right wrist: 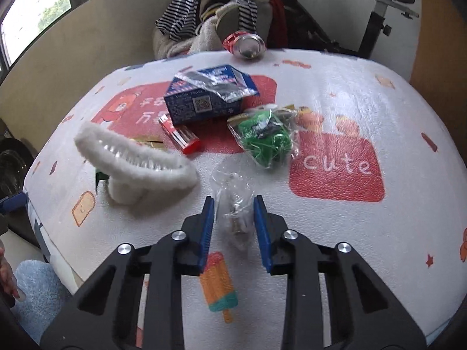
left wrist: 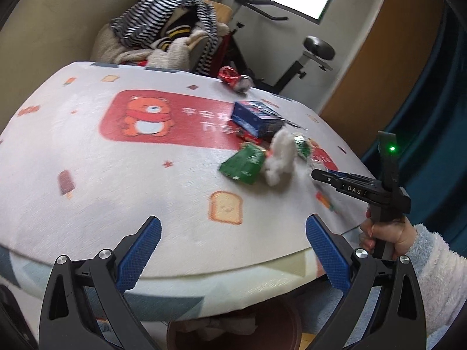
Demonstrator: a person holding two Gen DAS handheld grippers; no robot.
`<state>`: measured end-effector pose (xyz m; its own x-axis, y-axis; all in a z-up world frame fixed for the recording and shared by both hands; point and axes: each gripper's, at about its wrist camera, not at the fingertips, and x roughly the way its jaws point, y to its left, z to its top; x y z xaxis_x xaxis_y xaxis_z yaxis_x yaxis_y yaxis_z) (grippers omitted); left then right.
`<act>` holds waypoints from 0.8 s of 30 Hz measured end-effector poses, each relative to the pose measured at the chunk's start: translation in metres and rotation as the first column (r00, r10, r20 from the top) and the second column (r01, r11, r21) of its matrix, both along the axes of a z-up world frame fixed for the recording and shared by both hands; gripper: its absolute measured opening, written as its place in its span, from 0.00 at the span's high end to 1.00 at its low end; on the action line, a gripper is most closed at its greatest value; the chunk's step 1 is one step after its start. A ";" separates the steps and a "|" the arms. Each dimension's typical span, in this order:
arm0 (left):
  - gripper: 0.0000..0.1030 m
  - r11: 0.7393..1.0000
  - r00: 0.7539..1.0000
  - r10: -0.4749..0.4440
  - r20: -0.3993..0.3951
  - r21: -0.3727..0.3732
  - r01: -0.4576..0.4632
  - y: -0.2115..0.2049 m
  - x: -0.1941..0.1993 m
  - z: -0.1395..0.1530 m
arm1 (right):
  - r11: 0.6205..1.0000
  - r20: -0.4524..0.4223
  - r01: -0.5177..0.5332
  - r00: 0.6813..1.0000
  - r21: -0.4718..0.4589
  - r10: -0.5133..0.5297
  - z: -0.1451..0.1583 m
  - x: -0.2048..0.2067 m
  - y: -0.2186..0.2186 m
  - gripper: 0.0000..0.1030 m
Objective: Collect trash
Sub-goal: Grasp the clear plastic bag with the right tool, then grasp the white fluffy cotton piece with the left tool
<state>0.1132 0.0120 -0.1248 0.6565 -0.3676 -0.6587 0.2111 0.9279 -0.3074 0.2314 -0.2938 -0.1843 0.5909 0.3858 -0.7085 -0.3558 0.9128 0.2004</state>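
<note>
Trash scattered on the bear-print worktop
Right gripper narrowed around a crumpled clear plastic wrapper, just in front of the blue cardboard box; left gripper wide, empty.

Cartoon-print tablecloth fills the middle. Up at twelve o'clock, striped clothing heaped on a chair; exercise bike at two o'clock.

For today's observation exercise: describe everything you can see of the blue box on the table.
The blue box looks like printed cardboard, with white text and a square code on its near side. It lies flat on the tablecloth, near the far middle. A crumpled silver wrapper rests on top. A red-capped clear tube lies at its near corner; contact is unclear.
</note>
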 end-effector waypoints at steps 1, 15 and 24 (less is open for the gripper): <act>0.13 1.000 1.000 -0.016 -0.004 0.008 0.016 -0.006 0.004 0.001 | 1.000 0.009 0.000 1.000 0.011 0.000 0.001 -0.003 -0.001 0.72; 0.44 0.976 0.988 0.007 -0.156 -0.214 -0.040 -0.064 0.099 0.014 | 0.992 0.079 0.096 0.992 0.079 -0.102 0.014 -0.062 -0.023 0.74; 0.60 0.950 0.954 0.090 -0.287 -0.264 -0.169 -0.071 0.139 -0.014 | 0.989 0.073 0.109 0.990 0.103 -0.117 0.012 -0.071 -0.036 0.74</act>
